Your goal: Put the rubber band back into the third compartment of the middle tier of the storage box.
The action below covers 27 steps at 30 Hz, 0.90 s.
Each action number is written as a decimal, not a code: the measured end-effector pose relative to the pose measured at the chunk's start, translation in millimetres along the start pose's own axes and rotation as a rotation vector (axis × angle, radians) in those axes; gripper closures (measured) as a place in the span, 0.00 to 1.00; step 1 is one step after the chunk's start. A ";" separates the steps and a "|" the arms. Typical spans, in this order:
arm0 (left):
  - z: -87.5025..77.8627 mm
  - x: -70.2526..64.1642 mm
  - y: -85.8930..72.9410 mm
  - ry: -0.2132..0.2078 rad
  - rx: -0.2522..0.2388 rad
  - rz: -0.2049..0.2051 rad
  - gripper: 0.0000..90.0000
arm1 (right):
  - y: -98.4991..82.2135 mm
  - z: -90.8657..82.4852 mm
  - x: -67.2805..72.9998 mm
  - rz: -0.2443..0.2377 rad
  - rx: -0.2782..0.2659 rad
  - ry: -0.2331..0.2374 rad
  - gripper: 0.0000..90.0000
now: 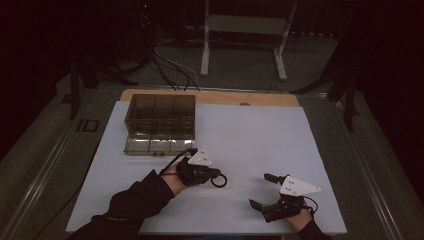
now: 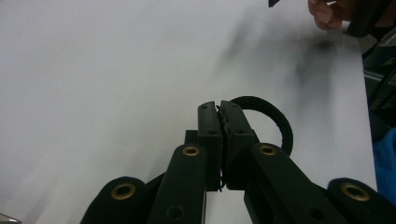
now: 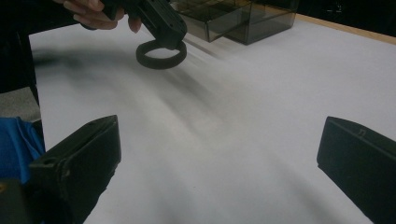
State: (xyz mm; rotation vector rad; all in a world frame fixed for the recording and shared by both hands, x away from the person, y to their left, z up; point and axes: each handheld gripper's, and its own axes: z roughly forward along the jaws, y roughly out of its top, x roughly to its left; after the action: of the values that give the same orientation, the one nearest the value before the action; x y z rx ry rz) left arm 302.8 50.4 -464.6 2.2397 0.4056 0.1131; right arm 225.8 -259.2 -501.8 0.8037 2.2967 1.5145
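The left claw (image 1: 214,176) is clamping shut on the rim of a black ring (image 2: 275,122), with the rest of the ring hanging out beyond and to one side of its tips, lifted just above the white table (image 1: 260,135). The right claw (image 1: 261,191) is resting low with its jaws spread wide and nothing between them. From the right claw, the ring is lying ahead and off to its left, well apart. The smoky compartment box (image 1: 160,125) is sitting just beyond the left claw, so the left hand is nearer for any drop there.
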 end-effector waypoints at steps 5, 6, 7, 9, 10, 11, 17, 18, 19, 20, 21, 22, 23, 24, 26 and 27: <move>-2.4 3.0 -0.1 0.000 0.004 -0.006 1.00 | -0.1 0.1 0.0 -0.001 0.001 0.000 0.00; -3.0 3.3 -0.1 0.001 0.004 -0.007 1.00 | -0.1 0.1 0.0 -0.001 0.001 0.000 0.00; -3.7 3.4 0.1 0.003 0.004 -0.004 1.00 | -0.1 0.2 0.0 -0.001 0.001 0.000 0.00; -5.0 4.1 0.3 0.002 0.001 -0.005 1.00 | -0.1 0.1 0.1 -0.001 0.002 0.000 0.00; -5.8 4.6 0.5 0.003 0.002 -0.004 1.00 | -0.1 0.1 0.1 -0.001 0.001 0.000 0.00; -6.4 4.9 0.6 0.004 0.003 -0.003 1.00 | -0.1 0.1 0.1 -0.001 0.000 0.000 0.00; -11.0 8.5 1.5 0.012 -0.005 -0.012 1.00 | -0.1 0.1 0.1 0.000 0.002 -0.001 0.00; -12.1 9.4 1.7 0.013 -0.010 -0.014 1.00 | -0.1 0.1 0.1 0.000 0.002 -0.001 0.00; -13.0 10.1 2.0 0.012 -0.013 -0.019 1.00 | -0.1 0.2 0.1 0.000 0.002 -0.001 0.00; -13.9 10.6 2.0 0.020 -0.014 -0.015 1.00 | -0.1 0.2 0.0 0.001 0.002 0.000 0.00; -14.6 11.3 2.2 0.021 -0.013 -0.015 1.00 | -0.1 0.2 0.1 0.001 0.003 0.000 0.00; -15.5 12.0 2.2 0.023 -0.014 -0.018 1.00 | -0.1 0.4 0.0 -0.001 0.003 0.000 0.00; -16.3 12.8 2.3 0.028 -0.015 -0.017 1.00 | -0.1 0.4 0.1 -0.001 0.003 0.000 0.00; -16.8 13.5 2.3 0.028 -0.016 -0.020 1.00 | -0.1 0.3 0.1 -0.002 0.003 0.000 0.00; -18.4 14.7 2.4 0.037 -0.017 -0.018 1.00 | -0.1 0.2 -0.1 -0.002 0.001 -0.002 0.00; -19.4 15.9 2.6 0.037 -0.020 -0.019 1.00 | -0.2 0.3 -0.2 -0.002 0.001 -0.001 0.00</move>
State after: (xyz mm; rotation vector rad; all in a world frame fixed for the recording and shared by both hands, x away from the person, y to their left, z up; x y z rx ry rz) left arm 314.3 68.2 -451.0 2.2159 0.4437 0.1477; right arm 226.0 -259.2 -502.1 0.8023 2.2971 1.5117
